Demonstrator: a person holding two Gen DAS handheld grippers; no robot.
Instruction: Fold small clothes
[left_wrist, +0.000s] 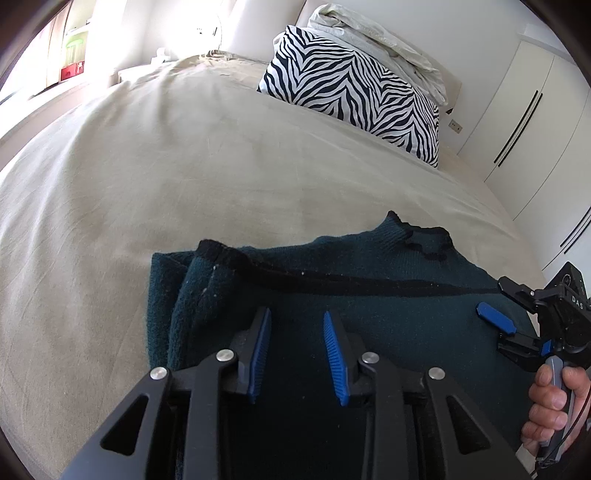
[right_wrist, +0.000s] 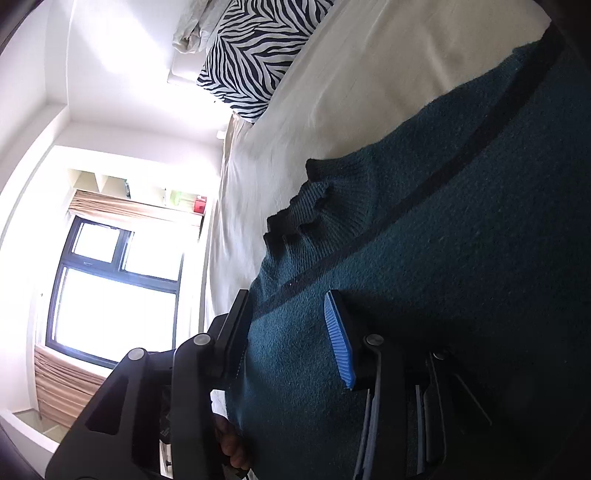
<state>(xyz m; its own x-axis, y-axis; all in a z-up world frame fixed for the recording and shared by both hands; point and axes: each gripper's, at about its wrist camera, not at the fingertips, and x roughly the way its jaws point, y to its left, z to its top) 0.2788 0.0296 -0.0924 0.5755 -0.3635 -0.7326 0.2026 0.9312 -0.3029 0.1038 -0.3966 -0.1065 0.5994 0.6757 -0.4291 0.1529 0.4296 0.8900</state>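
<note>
A dark teal knitted sweater (left_wrist: 369, 266) with black trim lies partly folded on the beige bed (left_wrist: 184, 166); its ribbed collar (left_wrist: 428, 240) points toward the pillow. My left gripper (left_wrist: 297, 317) is open, its blue pads hovering over the sweater's near part with nothing between them. My right gripper (left_wrist: 495, 321) shows at the sweater's right edge, held by a hand; it is open. In the right wrist view the sweater (right_wrist: 443, 258) fills the frame and the right gripper (right_wrist: 288, 306) straddles its edge, one finger under or beside the fabric, jaws apart.
A zebra-striped pillow (left_wrist: 354, 88) and a white crumpled duvet (left_wrist: 380, 40) sit at the bed's head. White wardrobe doors (left_wrist: 535, 122) stand to the right. A window (right_wrist: 110, 288) with curtains is beyond the bed.
</note>
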